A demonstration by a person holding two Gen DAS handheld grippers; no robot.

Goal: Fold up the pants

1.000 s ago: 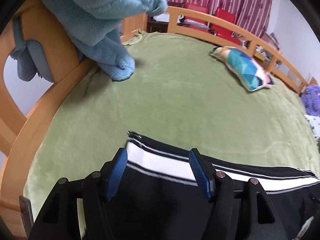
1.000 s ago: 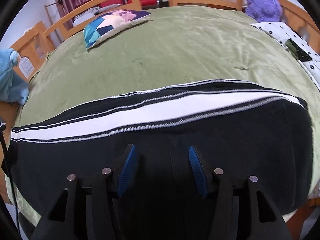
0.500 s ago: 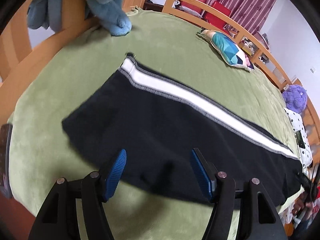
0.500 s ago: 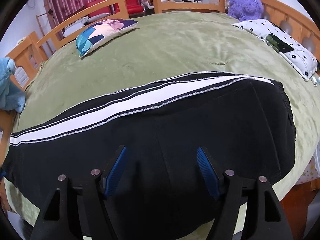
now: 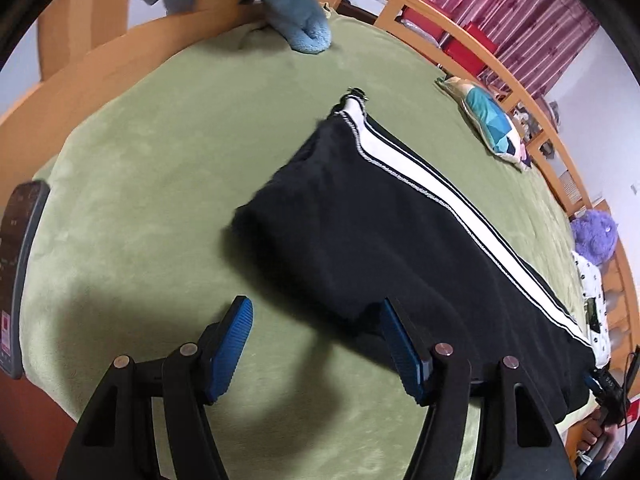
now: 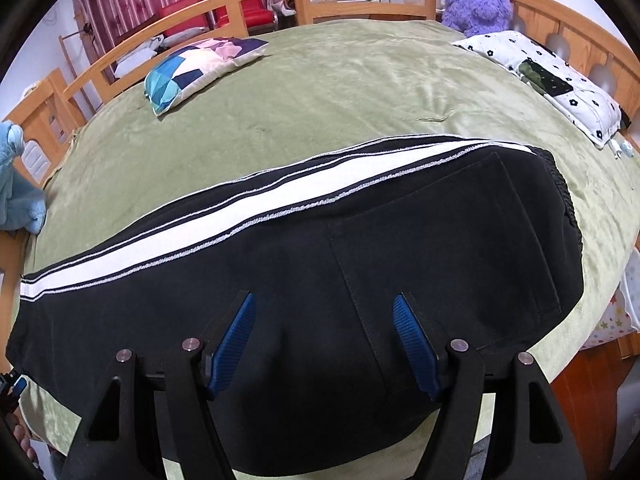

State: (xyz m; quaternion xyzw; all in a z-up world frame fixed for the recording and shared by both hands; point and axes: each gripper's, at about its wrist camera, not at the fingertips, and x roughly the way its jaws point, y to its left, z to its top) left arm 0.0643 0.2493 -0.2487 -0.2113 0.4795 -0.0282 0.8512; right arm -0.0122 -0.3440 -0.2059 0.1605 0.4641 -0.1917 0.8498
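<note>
Black pants (image 5: 380, 248) with a white side stripe lie flat and lengthwise on the green bed cover (image 5: 160, 168). They also fill the lower half of the right wrist view (image 6: 320, 264), waistband to the right. My left gripper (image 5: 316, 340) is open and empty, above the cover near the pants' near edge at the leg end. My right gripper (image 6: 324, 336) is open and empty, hovering over the black cloth beside a back pocket (image 6: 448, 264).
A blue plush blanket (image 5: 296, 12) hangs at the wooden bed rail (image 5: 100, 64). A patterned cushion (image 6: 200, 68), a purple plush toy (image 6: 476, 0) and a white flowered pillow (image 6: 560, 84) lie toward the far side. A dark remote-like device (image 5: 16, 264) lies at the cover's left edge.
Both grippers have pulled back and up from the pants. The left one has swung left off the cloth, so more of the leg end and green cover shows.
</note>
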